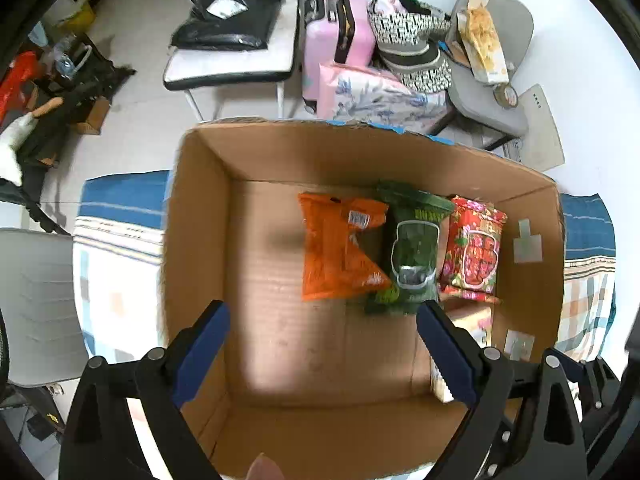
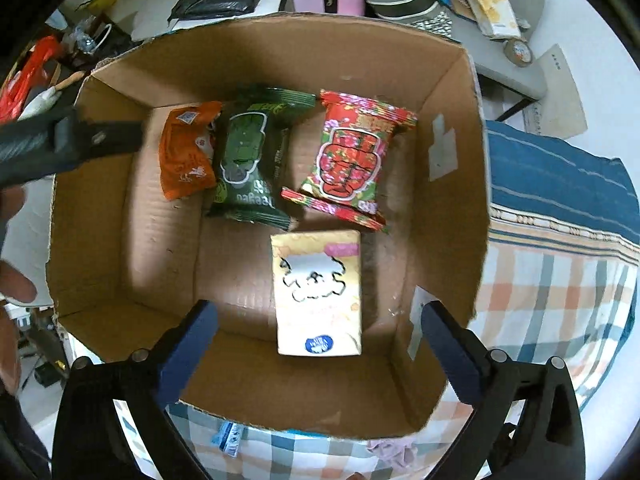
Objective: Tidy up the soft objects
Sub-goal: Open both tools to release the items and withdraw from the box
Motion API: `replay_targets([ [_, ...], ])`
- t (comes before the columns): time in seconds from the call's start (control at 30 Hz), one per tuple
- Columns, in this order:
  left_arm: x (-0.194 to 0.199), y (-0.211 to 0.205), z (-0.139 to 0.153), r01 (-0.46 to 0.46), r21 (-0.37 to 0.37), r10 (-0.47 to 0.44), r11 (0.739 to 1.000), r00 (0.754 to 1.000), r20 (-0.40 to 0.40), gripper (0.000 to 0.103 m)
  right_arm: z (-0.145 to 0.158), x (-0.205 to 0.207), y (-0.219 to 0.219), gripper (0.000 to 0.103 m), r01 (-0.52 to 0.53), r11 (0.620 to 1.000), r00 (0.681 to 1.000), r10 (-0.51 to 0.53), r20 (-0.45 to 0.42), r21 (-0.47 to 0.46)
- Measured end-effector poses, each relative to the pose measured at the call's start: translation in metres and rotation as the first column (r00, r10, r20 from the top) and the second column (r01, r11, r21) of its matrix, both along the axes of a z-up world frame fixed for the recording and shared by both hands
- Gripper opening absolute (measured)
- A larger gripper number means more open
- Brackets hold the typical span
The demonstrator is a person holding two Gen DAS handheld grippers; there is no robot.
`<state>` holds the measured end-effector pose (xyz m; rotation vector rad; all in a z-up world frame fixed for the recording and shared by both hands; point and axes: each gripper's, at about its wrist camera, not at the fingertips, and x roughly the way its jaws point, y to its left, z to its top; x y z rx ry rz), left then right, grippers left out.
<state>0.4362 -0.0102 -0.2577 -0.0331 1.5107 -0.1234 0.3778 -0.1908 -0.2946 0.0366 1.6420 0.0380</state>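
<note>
An open cardboard box (image 1: 200,240) (image 2: 448,152) holds an orange packet (image 1: 340,252) (image 2: 186,152), a green packet (image 1: 412,252) (image 2: 248,160) and a red floral packet (image 1: 474,248) (image 2: 352,156) side by side. A pale yellow tissue pack (image 2: 318,292) lies nearer, partly seen in the left wrist view (image 1: 472,328). My left gripper (image 1: 322,330) is open and empty above the box floor. My right gripper (image 2: 320,328) is open and empty over the tissue pack. The left gripper's body (image 2: 60,140) shows at the box's left wall.
The box sits on a blue and checked cloth (image 2: 560,240) (image 1: 120,216). Behind stand a white chair with black bags (image 1: 232,32), a pink suitcase (image 1: 336,36), patterned bags (image 1: 408,40) and a grey chair (image 1: 492,92). Clutter lies on the floor at left (image 1: 60,92).
</note>
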Motion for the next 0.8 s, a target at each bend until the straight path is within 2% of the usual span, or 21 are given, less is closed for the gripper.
replay_targets([
  [0.07,-0.013,0.004,0.011,-0.009,0.008,0.009,1.0,0.999,0.038,0.103,0.006,-0.006,-0.001,0.103,0.016,1.0,1.0,-0.016,0.003,0.008],
  [0.37,-0.063,0.01,0.045,-0.02,0.025,0.017,0.999,0.993,0.12,0.103,0.026,-0.035,0.005,0.103,0.035,0.999,0.997,-0.034,0.065,-0.013],
  [0.6,-0.107,0.015,0.087,-0.027,0.068,0.011,0.997,0.974,0.227,0.103,0.06,-0.061,0.012,0.103,0.045,0.999,0.989,-0.04,0.142,-0.031],
  [0.8,-0.143,0.014,0.114,-0.036,0.084,0.011,0.996,0.958,0.285,0.103,0.092,-0.086,0.009,0.103,0.067,0.998,0.976,-0.061,0.21,-0.018],
])
